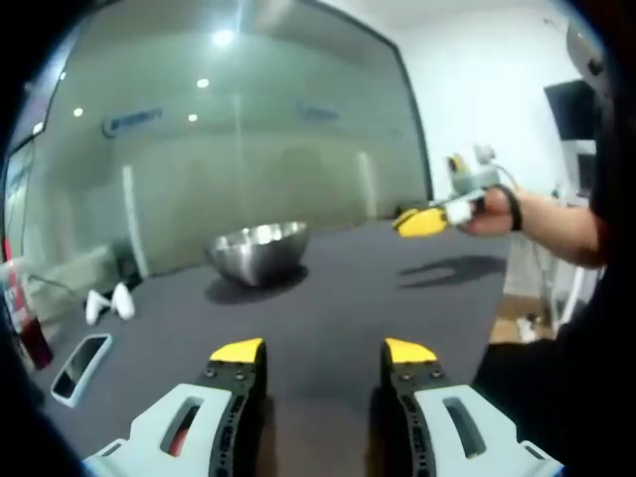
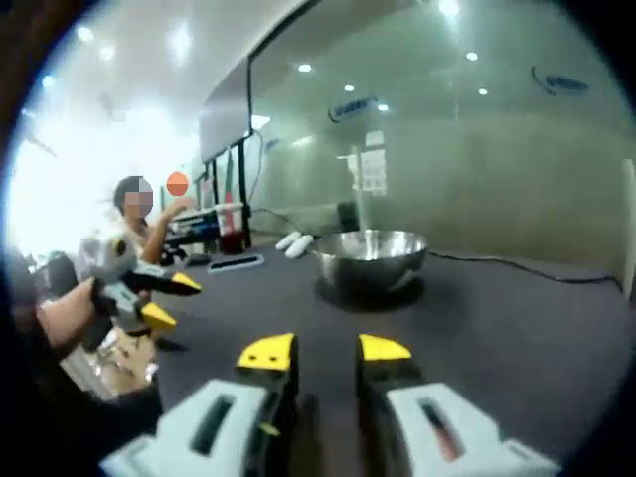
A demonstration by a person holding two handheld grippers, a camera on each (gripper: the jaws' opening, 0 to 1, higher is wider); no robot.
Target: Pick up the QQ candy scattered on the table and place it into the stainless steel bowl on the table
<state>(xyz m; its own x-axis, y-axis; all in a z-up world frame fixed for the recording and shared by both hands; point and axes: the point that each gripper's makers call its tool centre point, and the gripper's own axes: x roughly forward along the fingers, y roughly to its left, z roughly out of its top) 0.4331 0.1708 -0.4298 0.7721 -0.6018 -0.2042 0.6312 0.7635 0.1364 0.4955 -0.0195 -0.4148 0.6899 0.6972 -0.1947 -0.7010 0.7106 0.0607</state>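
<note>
On the dark grey table (image 1: pixel 328 298), a white-cased phone (image 1: pixel 79 366) and two small white objects (image 1: pixel 107 302) are seen at the left, with the shiny stainless steel bowl (image 1: pixel 260 250) set further back toward the glass wall. The left gripper (image 1: pixel 323 351) is held with yellow-tipped jaws released and nothing between them. The right gripper (image 2: pixel 325 350) is likewise spread and unloaded, the bowl standing beyond it; no candy can be made out.

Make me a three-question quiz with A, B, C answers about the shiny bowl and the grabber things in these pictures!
1. Where is the stainless steel bowl?
A. on the dark table
B. on the floor
C. in a hand

2. What colour are the left gripper tips?
A. red
B. yellow
C. green

3. How do the right gripper jaws stand?
A. clamped on candy
B. apart, holding nothing
C. inside the bowl

Answers: 1 A, it rests on the tabletop; 2 B, both tips are yellow; 3 B, a gap shows between them.
</note>
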